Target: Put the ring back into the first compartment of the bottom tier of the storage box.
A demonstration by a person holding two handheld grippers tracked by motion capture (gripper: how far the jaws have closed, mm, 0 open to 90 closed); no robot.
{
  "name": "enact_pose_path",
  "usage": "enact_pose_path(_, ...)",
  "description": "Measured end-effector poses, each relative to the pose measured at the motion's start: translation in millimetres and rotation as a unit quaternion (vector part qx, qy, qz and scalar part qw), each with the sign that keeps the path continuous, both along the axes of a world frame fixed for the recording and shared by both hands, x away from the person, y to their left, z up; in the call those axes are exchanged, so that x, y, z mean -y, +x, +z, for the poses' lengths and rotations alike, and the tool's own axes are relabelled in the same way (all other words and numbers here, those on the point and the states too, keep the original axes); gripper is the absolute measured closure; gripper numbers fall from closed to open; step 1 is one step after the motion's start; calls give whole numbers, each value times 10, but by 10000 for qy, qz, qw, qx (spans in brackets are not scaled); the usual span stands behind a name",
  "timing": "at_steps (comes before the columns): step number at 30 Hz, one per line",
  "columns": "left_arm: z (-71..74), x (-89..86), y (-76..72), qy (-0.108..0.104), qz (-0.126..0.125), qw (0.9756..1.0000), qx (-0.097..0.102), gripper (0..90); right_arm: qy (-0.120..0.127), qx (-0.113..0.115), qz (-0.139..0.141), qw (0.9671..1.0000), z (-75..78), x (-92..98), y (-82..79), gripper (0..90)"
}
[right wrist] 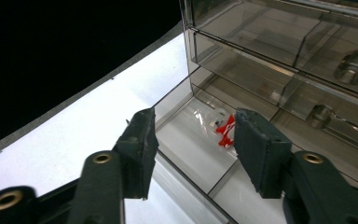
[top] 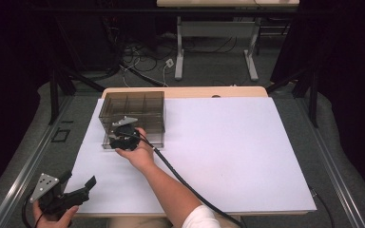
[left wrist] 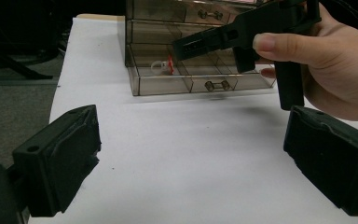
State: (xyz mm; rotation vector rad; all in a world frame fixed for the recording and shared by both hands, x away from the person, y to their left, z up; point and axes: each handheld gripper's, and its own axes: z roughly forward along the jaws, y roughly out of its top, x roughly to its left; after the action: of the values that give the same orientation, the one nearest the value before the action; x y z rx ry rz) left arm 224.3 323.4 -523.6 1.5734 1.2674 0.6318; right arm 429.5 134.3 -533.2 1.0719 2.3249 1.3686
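The right gripper [top: 123,137] hangs over the open bottom drawer [top: 134,141] of the smoky plastic cabinet [top: 133,111], its jaws apart and empty, pointing down at a small red-and-clear ring [right wrist: 221,125] that lies on the drawer floor near the corner. The left gripper [top: 78,194] rests low at the near left edge of the tabletop [top: 228,156], jaws wide apart, holding nothing, well away from the cabinet.

The main risk is the ring's place. It sits close to the drawer's side wall and just under the front of the drawer above, so one jaw may strike the wall or that upper front before the other reaches the ring. A knock there could shove the whole cabinet backward across the smooth white sheet, since nothing braces it; the left gripper is too far off to steady it.

The ring is also small, glossy and lying flat. If the jaws close off-centre, it will likely squirt sideways or slide deeper into the drawer, out of reach under the drawer above. Closing on the clear band rather than the red part may give a poor hold, and the ring could drop on the lift.

The trailing cable [top: 180,183] crosses the tabletop near the forearm and might drag as the hand turns, tugging the aim off.
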Motion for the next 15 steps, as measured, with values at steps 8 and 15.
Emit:
enact_pose_path(8, -8, 19, 8, 25, -5, 10000, -5, 42, 6, 24, 8, 10000, 75, 119, -56, 411)
enact_pose_path(15, -11, 28, 11, 62, -28, 10000, -24, 42, 122, 35, -90, 9999, 100, 280, -137, 360)
